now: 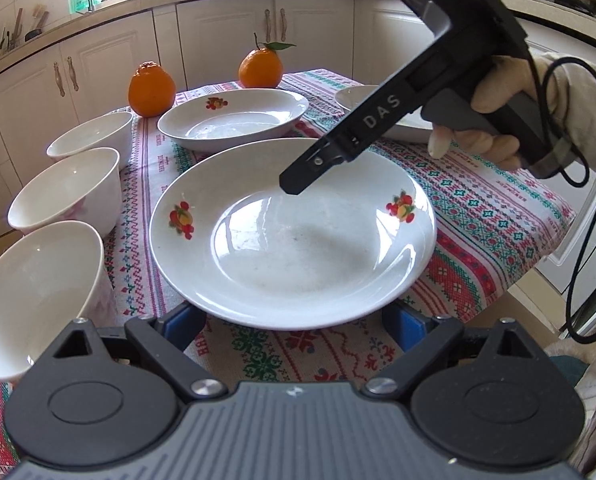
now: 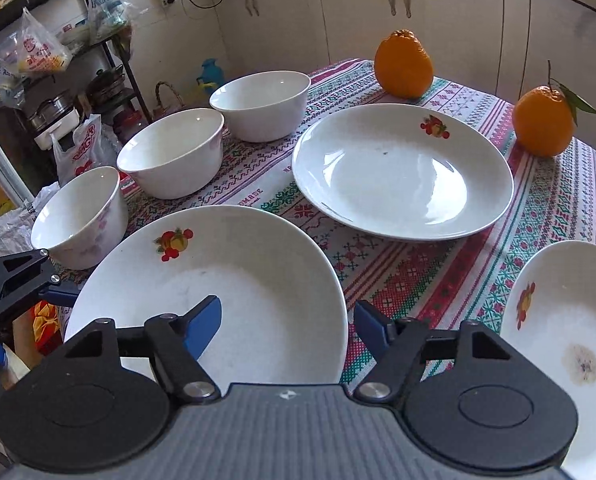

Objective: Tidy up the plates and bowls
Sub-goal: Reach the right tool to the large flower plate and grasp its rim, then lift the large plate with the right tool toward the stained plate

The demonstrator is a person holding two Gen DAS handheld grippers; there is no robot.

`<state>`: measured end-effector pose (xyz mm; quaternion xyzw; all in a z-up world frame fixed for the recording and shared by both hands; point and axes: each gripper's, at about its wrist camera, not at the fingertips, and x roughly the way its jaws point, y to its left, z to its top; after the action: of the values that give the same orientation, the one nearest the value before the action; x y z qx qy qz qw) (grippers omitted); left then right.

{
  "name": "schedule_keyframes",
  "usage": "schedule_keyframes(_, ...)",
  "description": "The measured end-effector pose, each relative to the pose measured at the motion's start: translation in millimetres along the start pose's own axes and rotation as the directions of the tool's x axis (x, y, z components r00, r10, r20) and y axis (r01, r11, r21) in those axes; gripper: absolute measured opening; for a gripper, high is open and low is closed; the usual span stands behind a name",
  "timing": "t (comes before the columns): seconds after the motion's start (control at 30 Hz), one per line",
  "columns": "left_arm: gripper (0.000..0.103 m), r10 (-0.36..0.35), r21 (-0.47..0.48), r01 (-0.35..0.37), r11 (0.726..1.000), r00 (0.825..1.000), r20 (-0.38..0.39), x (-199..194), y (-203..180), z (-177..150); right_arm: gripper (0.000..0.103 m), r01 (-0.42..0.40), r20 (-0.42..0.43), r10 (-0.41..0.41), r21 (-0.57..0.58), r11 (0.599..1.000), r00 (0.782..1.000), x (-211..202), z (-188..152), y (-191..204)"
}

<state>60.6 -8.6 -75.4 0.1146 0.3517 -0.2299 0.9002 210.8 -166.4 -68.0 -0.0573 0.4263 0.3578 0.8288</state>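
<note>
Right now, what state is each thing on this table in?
near plate: empty.
far plate: empty, flat.
right plate: stained inside.
bowls: three, upright, empty.
oranges: two, whole.
left gripper: open, at near plate's edge.
right gripper: open, astride near plate's rim.

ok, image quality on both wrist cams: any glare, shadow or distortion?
Left wrist: strong fisheye bend on the cabinets; window glare on the near plate, with the right gripper casting a soft shadow in its well. Right wrist: same barrel distortion; bright highlights on the far plate; focus is sharp.
</note>
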Motion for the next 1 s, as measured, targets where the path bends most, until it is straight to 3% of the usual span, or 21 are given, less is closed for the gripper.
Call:
schedule_keyframes(0.17,0.095,0.004,-0.003,-0.004,1.0,1.0,-0.001,0.2,-0.7,0.6,0.071,-0.047,-0.006,0.047,0.007,0.999,0.999,6.8,2.6,-2.5)
schedule_keyframes(0.47,0.094,0.008,-0.004,-0.008,1.0,1.0,0.009,-0.8,-1.1,-0.3,0.071,-0.093,-0.013,0.094,0.037,0.995,0.996,7.7,2.8,-9.1)
schedule_keyframes(1.0,0.094,-0.026,-0.009,0.026,1.0,1.0,0.003,2.0,2.2,2.0,0.075,-0.103,-0.009,0.104,0.049,0.993,0.995,3.1,-4.3,-8.8)
